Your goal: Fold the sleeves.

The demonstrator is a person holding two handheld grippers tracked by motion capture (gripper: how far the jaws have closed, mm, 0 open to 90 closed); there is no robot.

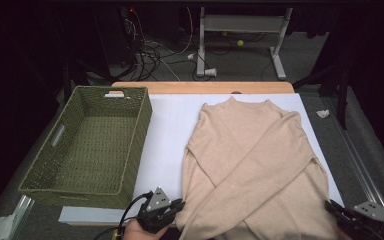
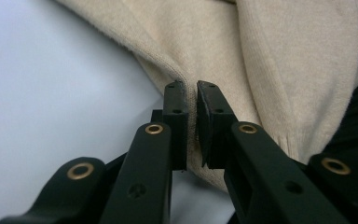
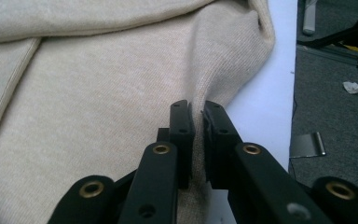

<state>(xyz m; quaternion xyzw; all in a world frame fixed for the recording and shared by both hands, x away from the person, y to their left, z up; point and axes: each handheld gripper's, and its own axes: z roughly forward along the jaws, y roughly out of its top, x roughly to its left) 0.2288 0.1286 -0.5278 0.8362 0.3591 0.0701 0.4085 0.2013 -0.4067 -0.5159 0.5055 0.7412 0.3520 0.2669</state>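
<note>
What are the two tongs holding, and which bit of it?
Both hold the beige sweater by its bottom hem: left tongs pinch the near left corner, right tongs the near right corner.

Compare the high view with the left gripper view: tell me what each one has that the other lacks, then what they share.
High view alone: the empty green woven basket at the table's left, the whole beige sweater laid flat with sleeves folded across its front, the right gripper at the sweater's bottom right corner, and cables and a metal frame on the floor beyond.

Left gripper view alone: the close grip, with the jaws nearly together and a fold of the sweater's ribbed hem pinched between them.

Both: the left gripper, the sweater, and the white table surface.
</note>
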